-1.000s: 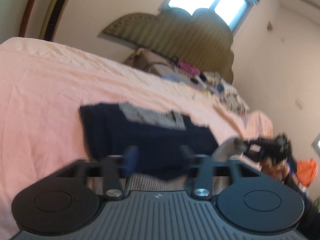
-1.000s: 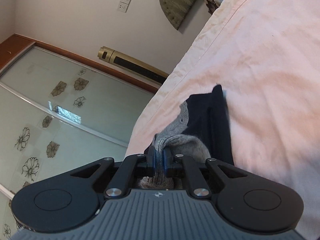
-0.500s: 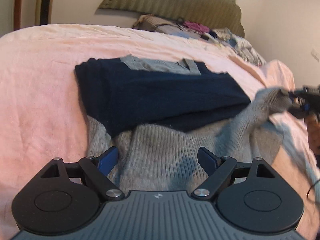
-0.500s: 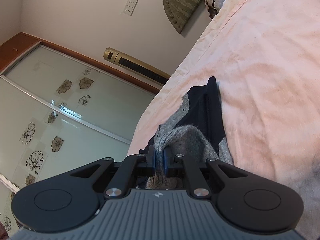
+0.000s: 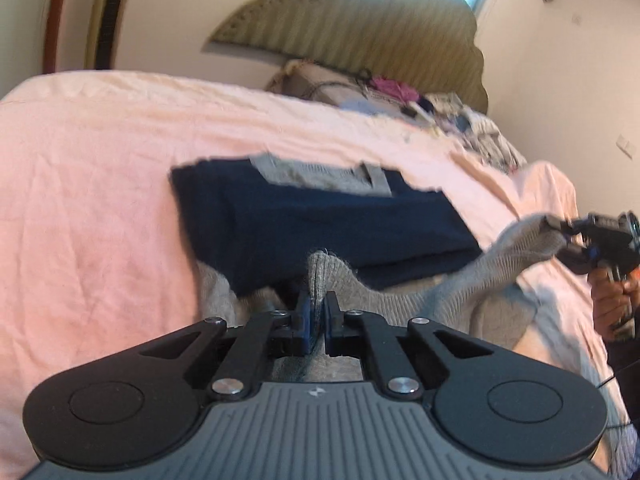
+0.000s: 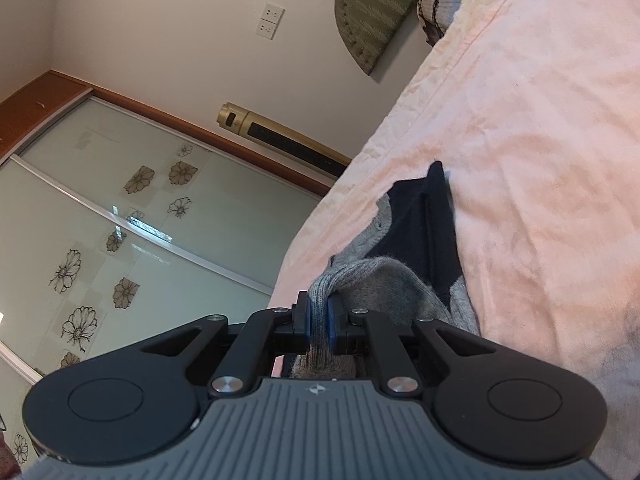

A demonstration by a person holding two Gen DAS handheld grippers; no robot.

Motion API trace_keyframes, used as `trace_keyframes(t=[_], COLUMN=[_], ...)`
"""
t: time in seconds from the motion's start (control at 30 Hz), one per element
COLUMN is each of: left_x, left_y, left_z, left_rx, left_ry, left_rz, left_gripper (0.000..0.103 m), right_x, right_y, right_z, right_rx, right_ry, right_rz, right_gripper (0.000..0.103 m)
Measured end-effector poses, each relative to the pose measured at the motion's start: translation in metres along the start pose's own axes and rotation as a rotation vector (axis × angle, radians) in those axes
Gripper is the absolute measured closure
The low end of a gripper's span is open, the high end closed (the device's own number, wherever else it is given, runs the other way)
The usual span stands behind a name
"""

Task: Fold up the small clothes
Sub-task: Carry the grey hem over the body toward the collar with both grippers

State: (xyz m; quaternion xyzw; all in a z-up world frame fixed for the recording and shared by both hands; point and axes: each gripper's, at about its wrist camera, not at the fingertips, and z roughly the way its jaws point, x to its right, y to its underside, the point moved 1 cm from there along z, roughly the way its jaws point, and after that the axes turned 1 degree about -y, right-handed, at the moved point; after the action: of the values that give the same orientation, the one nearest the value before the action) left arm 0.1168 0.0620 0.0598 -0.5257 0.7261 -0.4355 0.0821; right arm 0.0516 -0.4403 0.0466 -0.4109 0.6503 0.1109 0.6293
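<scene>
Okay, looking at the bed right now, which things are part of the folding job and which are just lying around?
Part of the job:
sweater
left hand-held gripper
right hand-held gripper
bed

Just lying about:
pile of clothes
headboard
wall sockets
wardrobe doors

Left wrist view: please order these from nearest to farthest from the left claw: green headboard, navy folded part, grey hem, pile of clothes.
1. Grey hem, pinched in the left claw.
2. Navy folded part, just beyond.
3. Pile of clothes, far end of bed.
4. Green headboard, against wall.
</scene>
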Motion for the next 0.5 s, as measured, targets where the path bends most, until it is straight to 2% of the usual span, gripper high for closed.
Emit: trace_keyframes(t=[0.07,0.17,0.23,0.33,0.37,0.43,0.5], left_x=[0.0,-0.001,-0.004,-0.025,-0.033,-0.048,-0.049], left_y=[-0.008,-0.028,-0.047,-0.078,-0.086,-0.09,-0.082], left_z=[-0.006,-0.02,-0.022,-0.001,0.012,0.037,0.049], left_rx=[0.02,0.116,0.18,0.219,0.207,0.144,0.093], left_ry=[0.035,0.019,-0.024,-0.106,-0.133,-0.129,-0.067], left_rz=[-0.02,-0.016,-0.009,-0.045,-0.056,-0.109,-0.13], left_gripper=[0.097,0.097,0.097,0.097,0.097,0.097,0.097], right_x=[-0.003,-0.008,-0.012,-0.01,-0.005,0.008,0.025], right_y=[-0.003,-0.008,-0.016,-0.043,-0.054,-0.072,-0.079], right_z=[-0.001,0.0,0.005,0.027,0.037,0.06,0.08], right_rx=[0.007,0.02,0.024,0.035,0.037,0.036,-0.001], right_ry=[0.0,-0.008,-0.013,0.01,0.022,0.07,0.129], right_rz=[-0.002,-0.007,-0.02,-0.016,-0.01,0.021,0.055], right_gripper=[0.089,0.089,0.088,0.088,0.088,0.088,0.084])
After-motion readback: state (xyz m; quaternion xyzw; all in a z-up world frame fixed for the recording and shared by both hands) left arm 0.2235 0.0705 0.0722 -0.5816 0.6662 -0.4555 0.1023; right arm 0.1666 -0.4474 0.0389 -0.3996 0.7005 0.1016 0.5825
